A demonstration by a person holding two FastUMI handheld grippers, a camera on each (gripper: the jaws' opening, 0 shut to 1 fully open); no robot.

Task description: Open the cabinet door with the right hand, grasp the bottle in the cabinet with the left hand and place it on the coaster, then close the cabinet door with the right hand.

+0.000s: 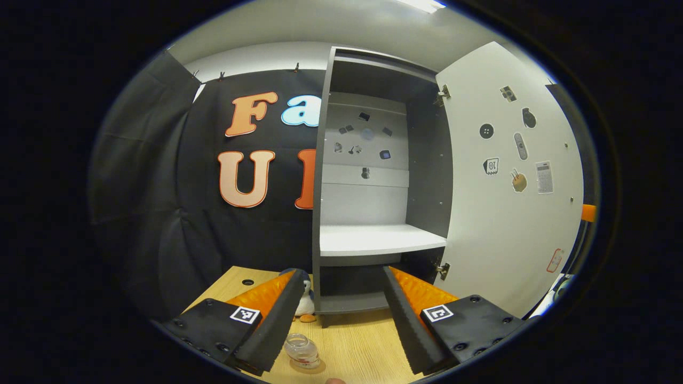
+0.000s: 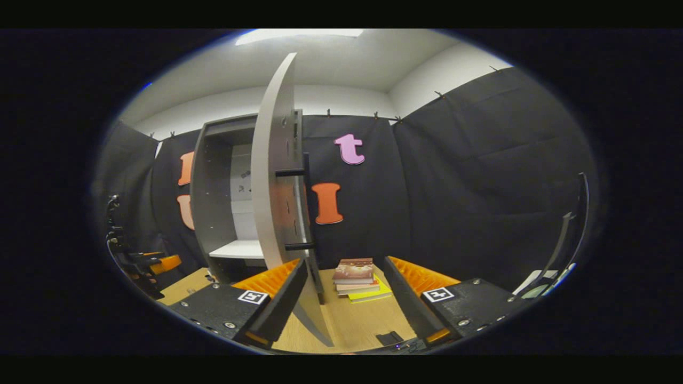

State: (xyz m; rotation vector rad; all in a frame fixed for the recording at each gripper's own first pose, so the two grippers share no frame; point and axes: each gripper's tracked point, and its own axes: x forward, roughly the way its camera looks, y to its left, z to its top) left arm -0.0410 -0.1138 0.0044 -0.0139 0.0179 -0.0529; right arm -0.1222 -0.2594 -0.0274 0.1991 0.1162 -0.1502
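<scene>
Bottle set on coaster, cabinet door open; closing step left.

Left gripper view: left claw [image 1: 336, 325] spread, holding nothing, above the bottle [image 1: 302, 350] on its coaster [image 1: 315, 367] on the bench [image 1: 363, 341]; clear thin plastic, likely light, tippy. Cabinet [image 1: 373, 240] shelf bare. Right gripper view: right claw [image 2: 344, 298] spread near door [image 2: 272, 176] edge; rigid panel, best taken at bar handle [image 2: 307, 208] or pushed.

Recording booth, black cloth walls [image 2: 480, 176], wooden table [image 1: 357, 341], sticker-covered cabinet [image 1: 373, 176]
</scene>
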